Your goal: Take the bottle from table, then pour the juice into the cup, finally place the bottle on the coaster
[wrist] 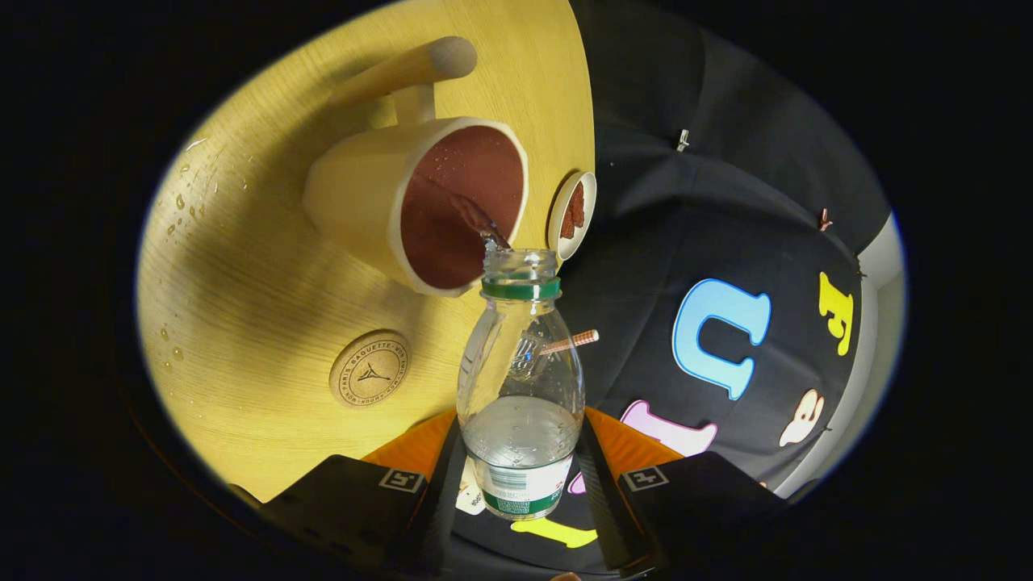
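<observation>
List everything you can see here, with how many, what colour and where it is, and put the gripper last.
bottle: one, clear plastic with a green neck ring, uncapped, held between the fingers and tipped toward the cup, a thin stream running from its mouth.
cup: one, pale yellow outside and reddish brown inside, with a long handle, on the table just beyond the bottle's mouth.
coaster: one, round cork-coloured, on the table beside the cup, nearer the fingers.
small dish: one, white with something reddish brown in it, at the table's edge next to the cup.
table: one, light wood, with scattered drops on it.
hand-held gripper: one, black fingers with orange behind, shut on the bottle's lower body.
</observation>
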{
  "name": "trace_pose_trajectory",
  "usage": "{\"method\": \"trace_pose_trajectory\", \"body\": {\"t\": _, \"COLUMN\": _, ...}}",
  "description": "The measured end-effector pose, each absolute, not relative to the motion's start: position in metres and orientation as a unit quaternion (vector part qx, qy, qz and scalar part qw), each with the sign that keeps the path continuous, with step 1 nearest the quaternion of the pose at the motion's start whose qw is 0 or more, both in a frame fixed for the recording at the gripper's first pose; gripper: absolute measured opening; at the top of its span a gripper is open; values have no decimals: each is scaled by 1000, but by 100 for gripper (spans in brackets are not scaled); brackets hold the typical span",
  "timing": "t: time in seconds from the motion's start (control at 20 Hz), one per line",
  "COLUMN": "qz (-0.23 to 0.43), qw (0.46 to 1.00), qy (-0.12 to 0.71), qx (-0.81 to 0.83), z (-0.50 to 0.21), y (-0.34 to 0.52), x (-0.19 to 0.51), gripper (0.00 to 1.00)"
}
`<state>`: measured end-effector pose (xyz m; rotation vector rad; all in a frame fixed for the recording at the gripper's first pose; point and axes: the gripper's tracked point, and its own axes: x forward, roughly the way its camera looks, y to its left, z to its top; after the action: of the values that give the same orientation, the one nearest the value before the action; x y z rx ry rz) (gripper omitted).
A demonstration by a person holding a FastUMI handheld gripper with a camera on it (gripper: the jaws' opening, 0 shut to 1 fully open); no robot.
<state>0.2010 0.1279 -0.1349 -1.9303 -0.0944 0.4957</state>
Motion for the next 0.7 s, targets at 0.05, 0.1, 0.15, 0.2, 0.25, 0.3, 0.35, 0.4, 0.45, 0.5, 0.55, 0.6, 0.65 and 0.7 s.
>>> {"method": "trace_pose_trajectory", "body": {"t": 0.05, "qz": 208, "qw": 540, "qy": -41, "qx": -815, "z": -134, "y": 128, "x": 202, "gripper": 73}}
{"method": "trace_pose_trajectory", "body": {"t": 0.1, "qz": 208, "qw": 537, "qy": -42, "qx": -817, "z": -132, "y": 128, "x": 202, "gripper": 73}}
{"method": "trace_pose_trajectory", "body": {"t": 0.15, "qz": 208, "qw": 534, "qy": -43, "qx": -818, "z": -132, "y": 129, "x": 203, "gripper": 74}}
{"method": "trace_pose_trajectory", "body": {"t": 0.2, "qz": 207, "qw": 531, "qy": -45, "qx": -820, "z": -131, "y": 131, "x": 203, "gripper": 74}}
{"method": "trace_pose_trajectory", "body": {"t": 0.25, "qz": 208, "qw": 527, "qy": -48, "qx": -822, "z": -130, "y": 132, "x": 204, "gripper": 74}}
{"method": "trace_pose_trajectory", "body": {"t": 0.3, "qz": 208, "qw": 524, "qy": -51, "qx": -824, "z": -128, "y": 134, "x": 204, "gripper": 73}}
{"method": "trace_pose_trajectory", "body": {"t": 0.35, "qz": 209, "qw": 520, "qy": -53, "qx": -826, "z": -127, "y": 134, "x": 203, "gripper": 73}}
{"method": "trace_pose_trajectory", "body": {"t": 0.4, "qz": 209, "qw": 517, "qy": -54, "qx": -828, "z": -126, "y": 134, "x": 202, "gripper": 73}}
{"method": "trace_pose_trajectory", "body": {"t": 0.45, "qz": 209, "qw": 514, "qy": -54, "qx": -830, "z": -126, "y": 135, "x": 204, "gripper": 74}}
{"method": "trace_pose_trajectory", "body": {"t": 0.5, "qz": 209, "qw": 510, "qy": -55, "qx": -832, "z": -126, "y": 136, "x": 204, "gripper": 73}}
{"method": "trace_pose_trajectory", "body": {"t": 0.55, "qz": 210, "qw": 507, "qy": -56, "qx": -834, "z": -126, "y": 137, "x": 205, "gripper": 73}}
{"method": "trace_pose_trajectory", "body": {"t": 0.6, "qz": 211, "qw": 502, "qy": -59, "qx": -836, "z": -126, "y": 138, "x": 204, "gripper": 73}}
{"method": "trace_pose_trajectory", "body": {"t": 0.65, "qz": 212, "qw": 498, "qy": -62, "qx": -839, "z": -125, "y": 139, "x": 204, "gripper": 73}}
{"method": "trace_pose_trajectory", "body": {"t": 0.7, "qz": 214, "qw": 493, "qy": -64, "qx": -841, "z": -125, "y": 139, "x": 204, "gripper": 73}}
